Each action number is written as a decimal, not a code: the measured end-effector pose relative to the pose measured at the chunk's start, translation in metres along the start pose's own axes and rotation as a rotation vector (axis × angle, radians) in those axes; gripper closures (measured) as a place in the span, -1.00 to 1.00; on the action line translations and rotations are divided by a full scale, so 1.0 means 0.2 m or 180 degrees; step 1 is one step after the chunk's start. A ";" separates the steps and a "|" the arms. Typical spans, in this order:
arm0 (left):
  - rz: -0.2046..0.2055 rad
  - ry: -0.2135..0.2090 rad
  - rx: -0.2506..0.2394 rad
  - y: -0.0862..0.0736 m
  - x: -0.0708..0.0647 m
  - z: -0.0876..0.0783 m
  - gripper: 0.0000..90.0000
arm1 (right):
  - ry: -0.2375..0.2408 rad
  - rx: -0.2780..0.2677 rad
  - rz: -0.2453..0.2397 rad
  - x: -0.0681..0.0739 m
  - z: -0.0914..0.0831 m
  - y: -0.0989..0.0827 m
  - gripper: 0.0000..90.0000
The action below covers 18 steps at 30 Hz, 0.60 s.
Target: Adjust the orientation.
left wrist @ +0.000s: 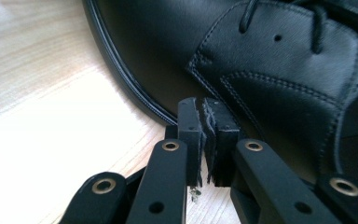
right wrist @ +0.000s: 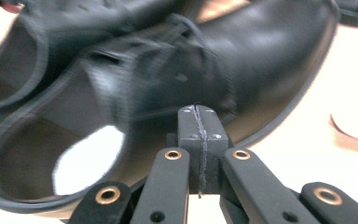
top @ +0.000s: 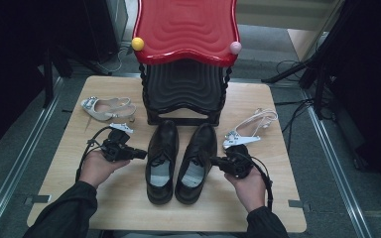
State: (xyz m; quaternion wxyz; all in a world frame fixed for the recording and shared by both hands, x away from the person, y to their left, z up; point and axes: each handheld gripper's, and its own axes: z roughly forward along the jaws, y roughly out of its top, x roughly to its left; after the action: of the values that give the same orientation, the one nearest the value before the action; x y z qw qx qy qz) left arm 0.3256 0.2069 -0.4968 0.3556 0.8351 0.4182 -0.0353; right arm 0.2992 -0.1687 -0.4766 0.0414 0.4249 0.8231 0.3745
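closed left hand-held gripper (left wrist: 207, 140) against the black leather shoe (left wrist: 261, 70) on the wooden table (left wrist: 42, 116)

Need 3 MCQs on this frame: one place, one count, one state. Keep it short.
1. Where does the beige slingback heeled shoe lie on the light wooden table?
A. far left, beside the black stacked stools
B. between the black shoes
C. near right corner

2. How many black leather lace-up shoes stand at the table's middle?
A. one
B. two
C. four

3. How do the jaws of the left claw stand?
A. wide apart
B. clamped on a lace
C. shut, nothing between them

Key: 1 A, the high view shows it left of the black stacked stools. 2 B, a pair stands side by side. 3 C, the pads meet just short of the shoe's side.
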 end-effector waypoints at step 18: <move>-0.0025 -0.0027 0.0062 -0.01 -0.04 0.08 0.97 | -0.0028 0.0126 0.0135 -0.04 0.12 0.00 1.00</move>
State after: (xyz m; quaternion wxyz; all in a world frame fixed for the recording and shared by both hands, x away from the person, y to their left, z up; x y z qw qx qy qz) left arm 0.3225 0.1919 -0.5079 0.3491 0.8368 0.4195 -0.0443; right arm 0.3144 -0.1602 -0.4959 0.0286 0.4447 0.8209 0.3571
